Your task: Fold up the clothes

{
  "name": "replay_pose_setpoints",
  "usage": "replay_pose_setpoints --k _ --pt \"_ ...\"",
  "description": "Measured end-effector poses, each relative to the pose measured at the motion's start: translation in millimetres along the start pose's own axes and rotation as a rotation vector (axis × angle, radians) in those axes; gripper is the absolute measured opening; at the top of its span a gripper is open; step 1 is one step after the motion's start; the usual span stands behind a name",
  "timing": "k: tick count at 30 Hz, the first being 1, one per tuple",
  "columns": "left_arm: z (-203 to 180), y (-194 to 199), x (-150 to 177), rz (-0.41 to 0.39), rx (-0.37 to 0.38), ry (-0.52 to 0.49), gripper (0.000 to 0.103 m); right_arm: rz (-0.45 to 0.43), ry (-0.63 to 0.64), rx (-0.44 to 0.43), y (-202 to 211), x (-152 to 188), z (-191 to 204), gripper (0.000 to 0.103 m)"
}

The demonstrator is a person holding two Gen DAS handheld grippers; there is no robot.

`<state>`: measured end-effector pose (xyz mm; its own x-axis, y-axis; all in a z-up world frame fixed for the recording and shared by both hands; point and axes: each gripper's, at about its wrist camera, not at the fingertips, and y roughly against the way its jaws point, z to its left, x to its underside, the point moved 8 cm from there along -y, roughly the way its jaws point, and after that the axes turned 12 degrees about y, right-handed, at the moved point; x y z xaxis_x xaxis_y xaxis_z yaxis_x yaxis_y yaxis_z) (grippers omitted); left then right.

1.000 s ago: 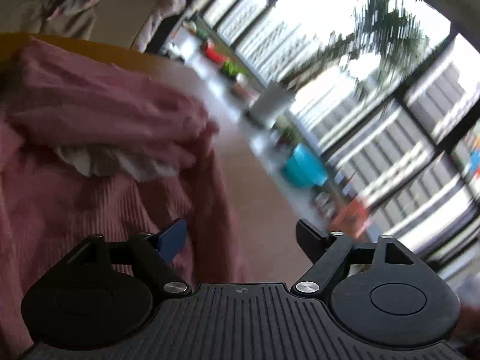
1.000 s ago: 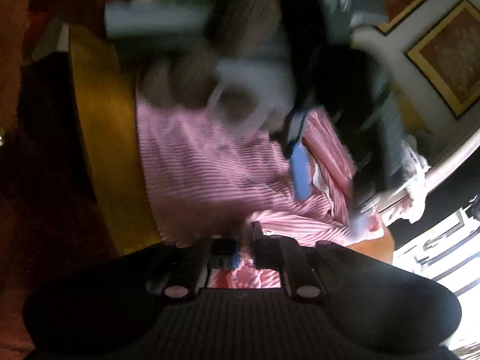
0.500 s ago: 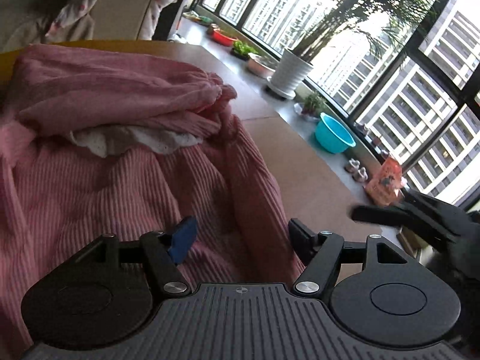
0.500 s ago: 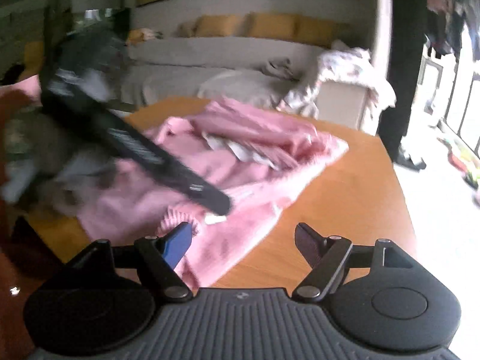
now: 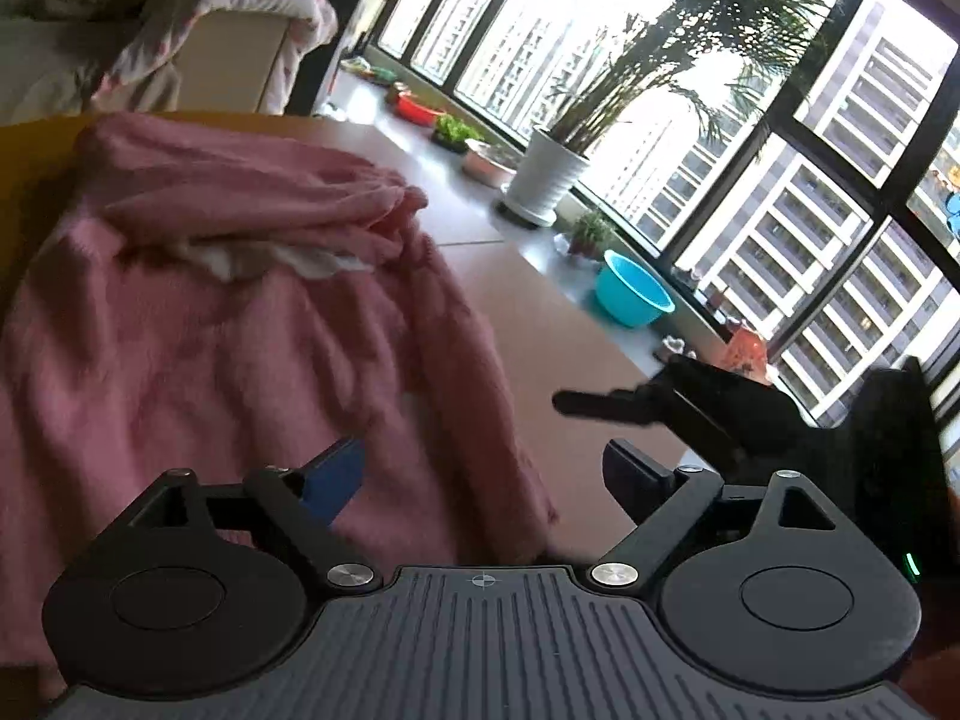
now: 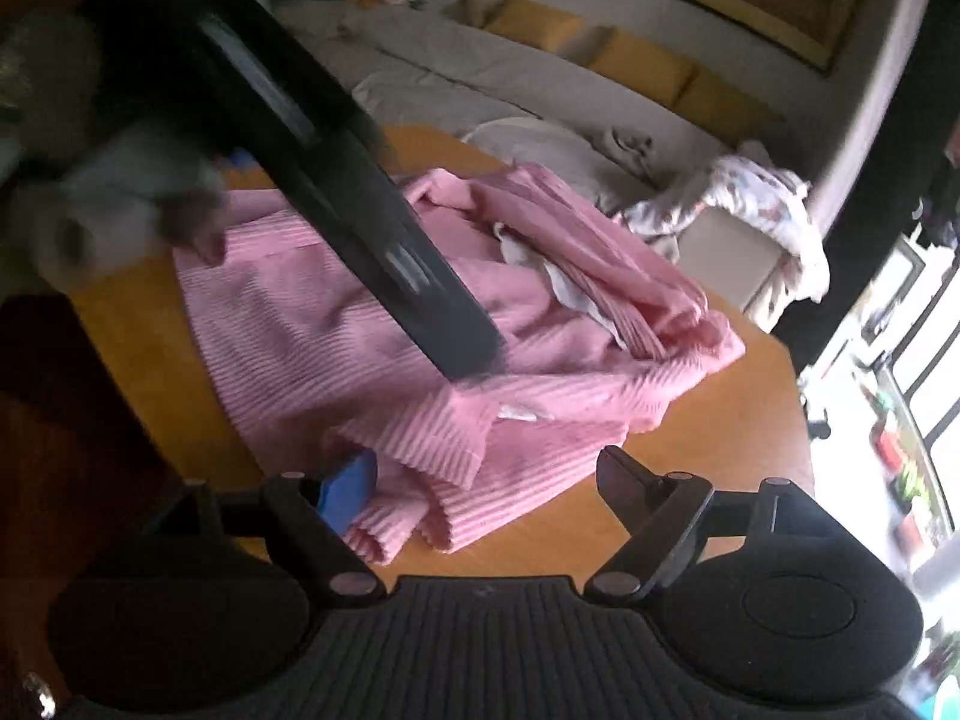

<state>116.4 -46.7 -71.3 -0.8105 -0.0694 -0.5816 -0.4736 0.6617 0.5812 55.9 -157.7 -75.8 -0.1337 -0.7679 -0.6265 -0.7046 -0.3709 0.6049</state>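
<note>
A pink ribbed sweater [image 6: 372, 330] lies crumpled on the round wooden table [image 6: 720, 444], with a white lace collar [image 6: 570, 288] showing among the folds. It fills the left half of the left wrist view [image 5: 210, 330]. My left gripper [image 5: 486, 468] is open and empty just above the sweater's near edge. My right gripper [image 6: 486, 480] is open and empty over the sweater's cuffs at the table's front. The left gripper's body [image 6: 336, 198] crosses the right wrist view above the sweater. The right gripper [image 5: 708, 402] shows at the right of the left wrist view.
A grey sofa [image 6: 540, 96] with yellow cushions and a floral blanket [image 6: 756, 198] stands behind the table. Tall windows, a potted palm [image 5: 546, 180] and a turquoise basin [image 5: 630, 294] line the floor to the right. A dark cabinet [image 6: 72, 420] is left of the table.
The right gripper was shut on the sweater a second ago; it has since opened and swung round to face the table. The left gripper has shifted slightly; the right gripper has entered its view.
</note>
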Motion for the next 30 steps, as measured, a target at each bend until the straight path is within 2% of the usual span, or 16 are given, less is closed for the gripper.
replay_pose_setpoints --k 2,4,6,10,11,12,14,17,19,21,24,28,30 --pt "0 -8 2 0.008 -0.036 -0.036 0.087 -0.018 -0.034 -0.053 11 0 -6 0.084" --pt "1 -15 5 0.016 -0.072 -0.074 0.085 -0.041 -0.141 -0.108 23 3 -19 0.084" --pt "1 -18 9 0.020 -0.099 -0.107 0.085 -0.062 -0.280 -0.126 30 10 -39 0.084" --pt "1 -12 20 0.016 -0.121 -0.163 0.084 -0.101 -0.531 -0.070 23 21 -77 0.082" --pt "1 -11 23 0.015 -0.127 -0.176 0.084 -0.113 -0.553 -0.046 17 20 -82 0.072" --pt "0 -9 26 0.016 -0.133 -0.193 0.084 -0.115 -0.556 -0.018 8 19 -85 0.054" --pt "-2 -5 32 0.019 -0.145 -0.223 0.084 -0.090 -0.547 0.010 -12 15 -84 0.040" --pt "-2 9 40 0.028 -0.123 -0.216 0.084 -0.066 -0.463 -0.024 -28 7 -63 0.034" --pt "-3 24 44 0.029 -0.073 -0.187 0.085 -0.064 -0.366 -0.039 -28 -1 -44 0.034" --pt "1 47 39 -0.010 -0.028 -0.147 0.091 -0.062 -0.269 -0.055 -29 -8 -24 0.033" --pt "17 75 24 -0.085 -0.034 -0.085 0.094 -0.064 -0.150 -0.093 -28 -19 3 0.033" --pt "51 98 3 -0.164 -0.110 0.016 0.094 -0.105 -0.247 -0.319 -10 -26 11 0.036" --pt "64 105 1 -0.179 -0.111 0.066 0.094 -0.136 -0.235 -0.361 1 -29 15 0.052"
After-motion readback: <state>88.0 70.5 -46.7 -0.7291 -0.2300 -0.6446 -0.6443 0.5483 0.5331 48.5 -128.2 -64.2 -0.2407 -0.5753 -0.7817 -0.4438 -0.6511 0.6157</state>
